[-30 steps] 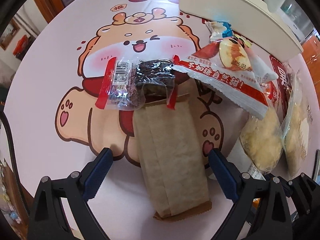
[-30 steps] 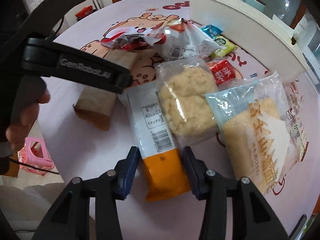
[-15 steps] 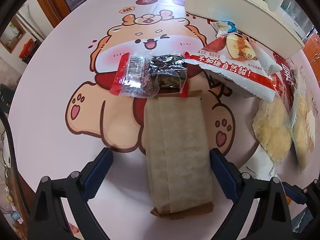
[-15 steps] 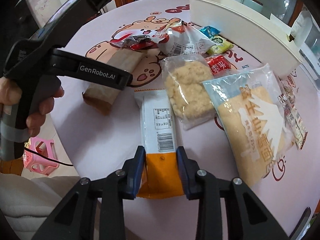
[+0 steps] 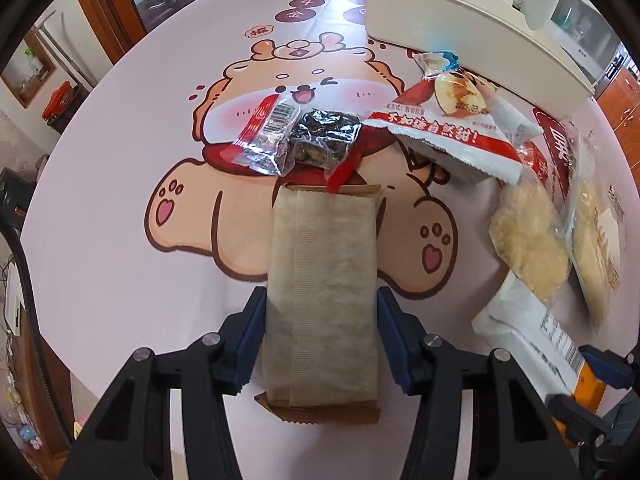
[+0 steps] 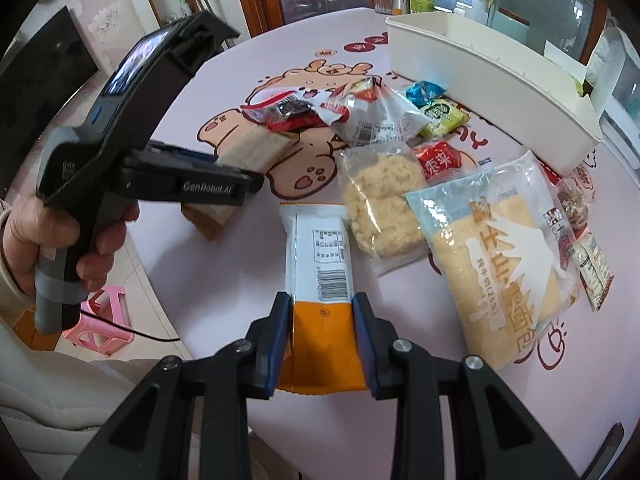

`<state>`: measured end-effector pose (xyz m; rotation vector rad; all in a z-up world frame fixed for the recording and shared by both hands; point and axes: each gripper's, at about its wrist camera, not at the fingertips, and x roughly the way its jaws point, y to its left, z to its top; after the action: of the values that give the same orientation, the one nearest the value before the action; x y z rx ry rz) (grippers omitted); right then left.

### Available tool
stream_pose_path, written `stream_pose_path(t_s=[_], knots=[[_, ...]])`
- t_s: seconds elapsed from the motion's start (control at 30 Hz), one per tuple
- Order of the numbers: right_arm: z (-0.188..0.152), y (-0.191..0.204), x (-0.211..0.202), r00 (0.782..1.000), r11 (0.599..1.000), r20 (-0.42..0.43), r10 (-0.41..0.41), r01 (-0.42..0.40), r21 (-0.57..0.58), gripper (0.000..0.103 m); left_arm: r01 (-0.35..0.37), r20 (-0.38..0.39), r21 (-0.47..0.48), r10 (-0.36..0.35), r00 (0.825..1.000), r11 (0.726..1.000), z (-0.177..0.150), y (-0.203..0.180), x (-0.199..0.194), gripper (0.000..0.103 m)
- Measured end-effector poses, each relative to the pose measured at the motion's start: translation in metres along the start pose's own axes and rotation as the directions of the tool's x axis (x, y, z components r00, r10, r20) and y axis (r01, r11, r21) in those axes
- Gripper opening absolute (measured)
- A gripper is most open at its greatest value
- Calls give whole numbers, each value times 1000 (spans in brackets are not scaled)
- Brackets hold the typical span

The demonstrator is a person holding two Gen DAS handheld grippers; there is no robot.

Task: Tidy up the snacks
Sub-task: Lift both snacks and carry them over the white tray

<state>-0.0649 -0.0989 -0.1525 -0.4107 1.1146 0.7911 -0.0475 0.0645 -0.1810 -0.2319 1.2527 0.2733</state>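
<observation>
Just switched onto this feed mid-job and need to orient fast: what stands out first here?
Each claw has a snack between its pads: the left claw is closing on a brown paper packet, and the right claw grips the orange end of a white-and-orange bar. Beyond them a heap of snack bags covers the cartoon tablecloth, with a long white bin behind.

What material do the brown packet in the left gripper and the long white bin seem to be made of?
Brown packet: it looks like matte kraft paper, dull with no glare, ribbed along a central seam and crimped at the ends; a coated film is possible. White bin: probably rigid plastic, with smooth cream walls, an even moulded rim and a soft sheen.
</observation>
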Motion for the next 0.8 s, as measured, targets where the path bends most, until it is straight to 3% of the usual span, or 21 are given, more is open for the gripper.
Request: stream_pose_path(t_s=[0.27,0.5,0.67,0.8], knots=[[9,-3,-16,998,999,34,54,-54,-8,31,4,18,36,-5,1000,999,-5,-3,-18,52],[21,-3,-49,990,996,114,82,-80,-27,31,4,115,92,-15,993,996,14,-12,-62,52],[42,-11,-82,973,996,214,87,-89,1,31,12,235,144,-46,971,989,49,-29,-115,52],[65,-25,-119,944,998,326,47,-59,26,31,12,355,186,-78,932,982,93,-43,-164,52]])
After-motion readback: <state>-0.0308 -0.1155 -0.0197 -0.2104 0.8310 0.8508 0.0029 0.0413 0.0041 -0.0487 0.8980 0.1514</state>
